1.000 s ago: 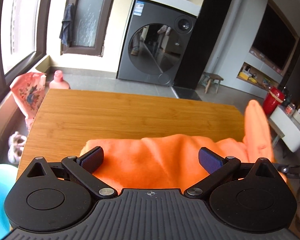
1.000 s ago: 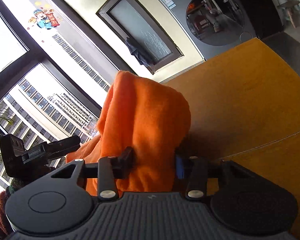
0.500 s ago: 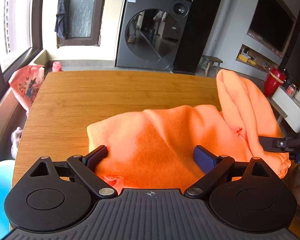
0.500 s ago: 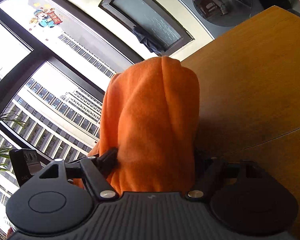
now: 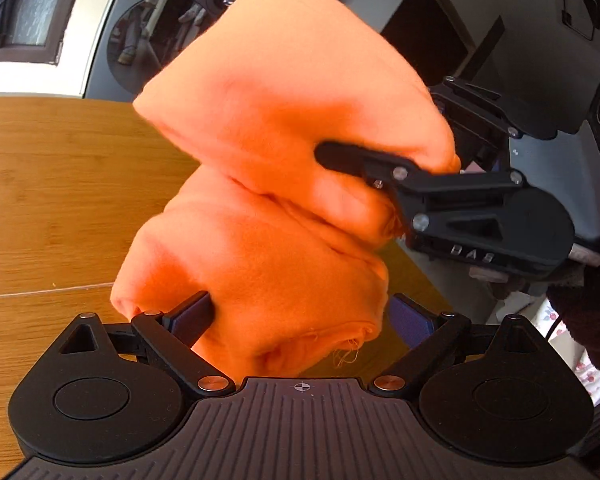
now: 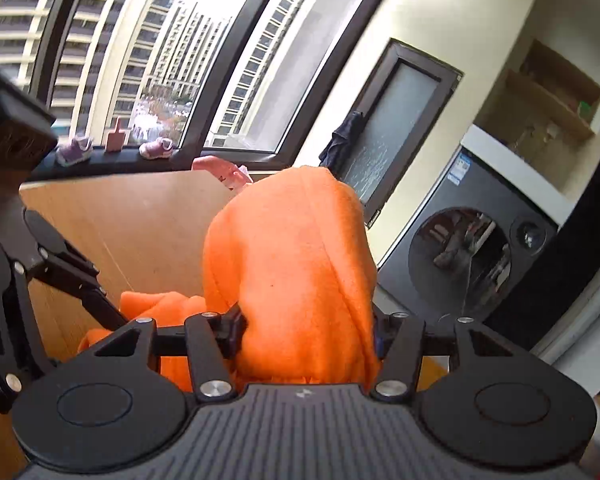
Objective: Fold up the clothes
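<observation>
Left gripper (image 5: 300, 314): jaws standing wide, orange garment (image 5: 260, 272) bunched between them; whether the pads are actually pinching, cannot tell. Garment is hanging as a thick multi-layer bundle, lifted clear of the wooden tabletop (image 5: 60, 184), over its near right corner. Right gripper (image 6: 306, 330) is clamping a thick wad of the upper portion. Judgement: folds are partly gathered; the bundle is looking lumpy, not flat, so squaring and laying down are remaining.
</observation>
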Action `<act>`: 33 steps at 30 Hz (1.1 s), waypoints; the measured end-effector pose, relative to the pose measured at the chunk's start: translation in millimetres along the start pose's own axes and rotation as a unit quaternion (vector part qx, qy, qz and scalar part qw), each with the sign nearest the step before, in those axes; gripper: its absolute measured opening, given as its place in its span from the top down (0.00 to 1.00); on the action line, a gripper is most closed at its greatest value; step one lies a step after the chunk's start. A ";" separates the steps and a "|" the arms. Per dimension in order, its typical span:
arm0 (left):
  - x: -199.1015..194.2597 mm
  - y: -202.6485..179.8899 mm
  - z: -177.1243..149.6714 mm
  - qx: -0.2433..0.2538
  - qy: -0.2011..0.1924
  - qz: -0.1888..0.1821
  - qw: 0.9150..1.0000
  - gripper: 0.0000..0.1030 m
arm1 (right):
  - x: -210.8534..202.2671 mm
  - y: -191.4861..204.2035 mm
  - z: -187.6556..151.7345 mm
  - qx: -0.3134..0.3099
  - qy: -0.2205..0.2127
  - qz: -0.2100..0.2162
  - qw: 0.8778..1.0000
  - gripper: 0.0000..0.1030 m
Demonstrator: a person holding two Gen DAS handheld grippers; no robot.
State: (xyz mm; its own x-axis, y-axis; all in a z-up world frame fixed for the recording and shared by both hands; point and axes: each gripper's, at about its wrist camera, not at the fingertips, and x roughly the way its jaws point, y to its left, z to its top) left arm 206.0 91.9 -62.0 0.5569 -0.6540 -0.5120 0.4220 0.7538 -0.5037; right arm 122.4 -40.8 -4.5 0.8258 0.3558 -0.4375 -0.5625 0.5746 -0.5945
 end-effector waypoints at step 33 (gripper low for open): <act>-20.8 11.0 13.7 -0.062 -0.092 0.024 0.994 0.00 | 26.7 -23.2 -48.9 0.266 0.048 0.035 0.962 0.00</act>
State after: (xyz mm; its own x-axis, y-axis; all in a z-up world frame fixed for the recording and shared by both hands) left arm 208.9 114.6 -47.4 0.6999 -0.5866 -0.4074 0.3068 0.7621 -0.5702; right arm 155.6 -80.6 -35.4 0.7645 0.3533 -0.5392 -0.4965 0.8562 -0.1429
